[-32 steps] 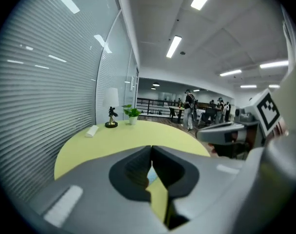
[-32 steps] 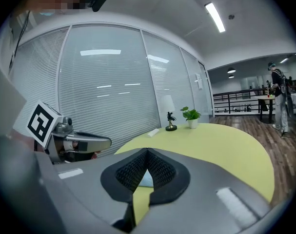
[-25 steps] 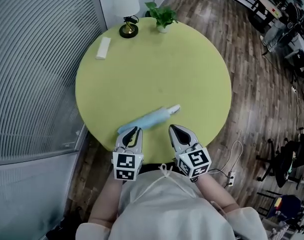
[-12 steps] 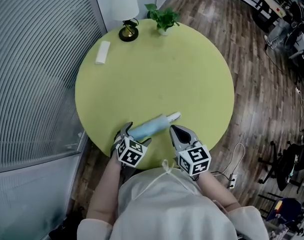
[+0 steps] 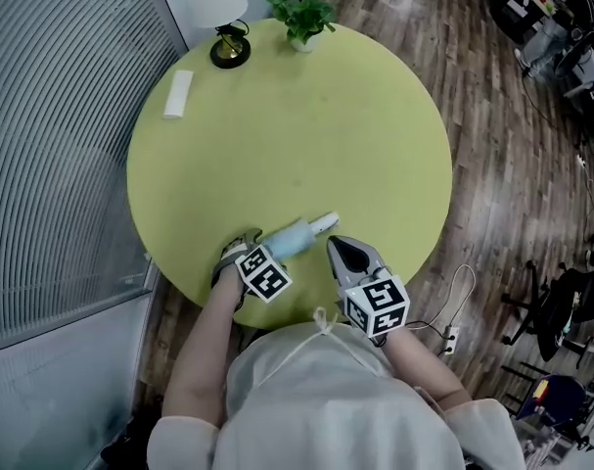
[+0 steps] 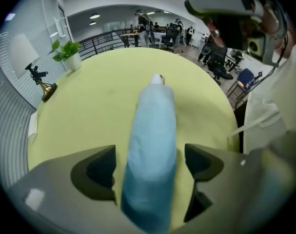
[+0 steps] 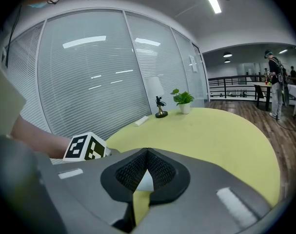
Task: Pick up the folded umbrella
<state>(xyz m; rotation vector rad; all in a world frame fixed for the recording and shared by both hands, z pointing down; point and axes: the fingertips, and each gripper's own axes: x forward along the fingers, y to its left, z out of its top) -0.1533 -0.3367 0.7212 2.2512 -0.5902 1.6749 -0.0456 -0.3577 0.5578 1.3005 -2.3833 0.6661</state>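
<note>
Round yellow-green table (image 5: 277,135), folded umbrella (image 5: 295,236) lying near its front edge, left gripper (image 6: 150,164) released, jaws straddling umbrella's blue end, right gripper (image 5: 342,253) clenched, empty, just beside umbrella's white tip.

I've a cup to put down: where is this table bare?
The table lies bare across its middle and right side, between plant and umbrella. Crowded: the near edge, with left claw and right claw; the far rim by lamp and white block.
</note>
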